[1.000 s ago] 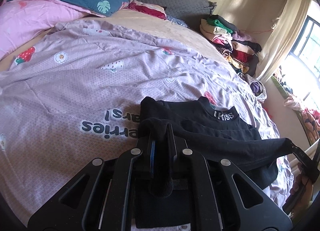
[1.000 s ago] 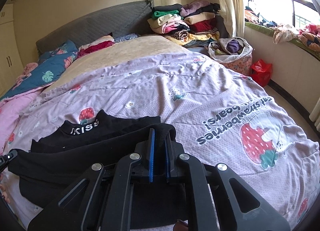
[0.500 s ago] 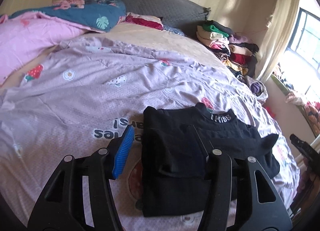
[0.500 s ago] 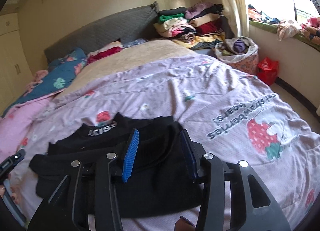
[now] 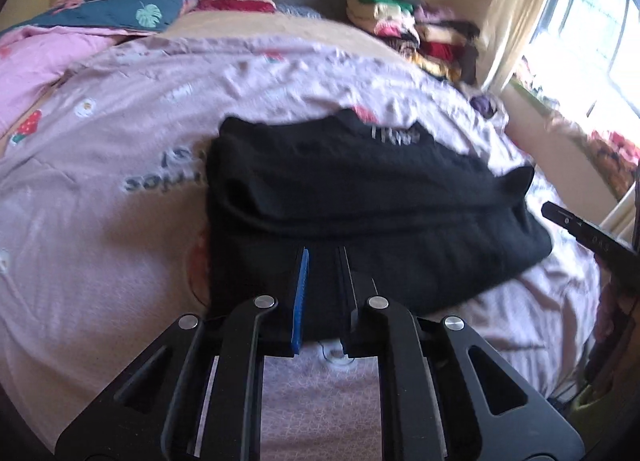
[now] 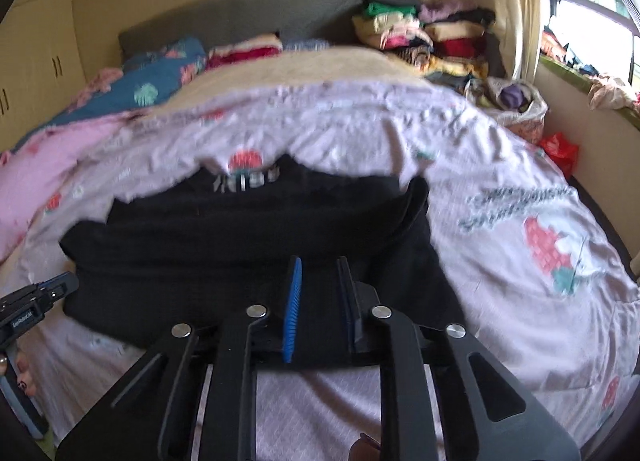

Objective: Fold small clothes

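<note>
A black top (image 5: 360,181) with white lettering at its collar lies folded flat on the lilac strawberry quilt (image 5: 100,261); the right wrist view shows it too (image 6: 240,229). My left gripper (image 5: 324,253) sits at the top's near hem toward its left side. Its jaws are closing, with black fabric between the blue pads. My right gripper (image 6: 319,261) is at the near hem toward the right side, jaws likewise closing on black fabric. Each gripper's tip shows at the edge of the other's view: the right gripper (image 5: 560,217), the left gripper (image 6: 60,285).
A stack of folded clothes (image 6: 420,29) sits at the bed's far right corner by the grey headboard (image 6: 240,9). Pink and blue bedding (image 5: 80,33) lies at the far left. A bag of clothes (image 6: 516,101) and a red bag (image 6: 560,149) stand beside the bed under the window.
Both grippers let go of the fabric they held, opened wide, and drew back to the top's near hem, where their jaws have narrowed again. The top now lies flat.
</note>
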Motion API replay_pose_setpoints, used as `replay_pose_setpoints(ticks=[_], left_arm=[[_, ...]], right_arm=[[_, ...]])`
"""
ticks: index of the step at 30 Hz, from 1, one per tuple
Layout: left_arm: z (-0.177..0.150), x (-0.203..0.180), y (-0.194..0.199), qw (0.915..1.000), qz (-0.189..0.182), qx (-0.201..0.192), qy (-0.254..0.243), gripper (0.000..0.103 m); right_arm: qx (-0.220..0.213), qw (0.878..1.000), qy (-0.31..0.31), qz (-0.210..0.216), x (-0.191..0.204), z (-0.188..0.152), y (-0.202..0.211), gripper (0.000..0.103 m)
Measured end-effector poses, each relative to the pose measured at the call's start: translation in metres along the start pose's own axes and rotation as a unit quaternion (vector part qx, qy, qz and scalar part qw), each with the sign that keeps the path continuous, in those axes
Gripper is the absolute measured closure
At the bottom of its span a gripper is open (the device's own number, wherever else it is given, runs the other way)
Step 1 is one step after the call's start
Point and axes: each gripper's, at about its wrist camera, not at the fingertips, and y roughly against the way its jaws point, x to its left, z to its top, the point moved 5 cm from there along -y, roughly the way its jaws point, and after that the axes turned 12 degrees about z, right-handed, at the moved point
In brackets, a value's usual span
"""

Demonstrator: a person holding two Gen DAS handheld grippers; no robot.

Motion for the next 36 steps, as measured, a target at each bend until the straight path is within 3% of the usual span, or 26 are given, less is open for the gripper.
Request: replay_pose_setpoints(ticks=[4,8,20,25,32,36], left_arm=[[-0.003,-0.003,-0.015,0.9995,0.027,0.004,-0.014,0.096],[0.002,0.001,-0.024,0.9995,0.030,0.006,-0.003,0.096],[0.040,0.006,-0.055,0.9989,0.046,0.012,0.006,0.096],[0.064,0.017,-0.067,0.9979,0.060,0.014,0.020,0.096],[0.090,0.036,-0.071,0.9963,0.070,0.007,0.050,0.095],[0.097,0.054,-0.068,0.9942,0.080,-0.003,0.072,0.087]], right_arm=[[0.025,1.000,-0.007,-0.007,-0.003,-0.013,-0.021,0.089],[0.039,0.999,-0.016,-0.020,-0.013,-0.014,-0.039,0.089],[0.049,0.997,-0.054,-0.003,-0.032,0.030,-0.080,0.089],[0.033,0.998,-0.059,-0.009,-0.042,0.051,-0.087,0.089],[-0.011,0.992,-0.126,0.004,-0.068,0.083,-0.087,0.089],[-0.048,0.987,-0.154,-0.005,-0.088,0.088,-0.073,0.089]])
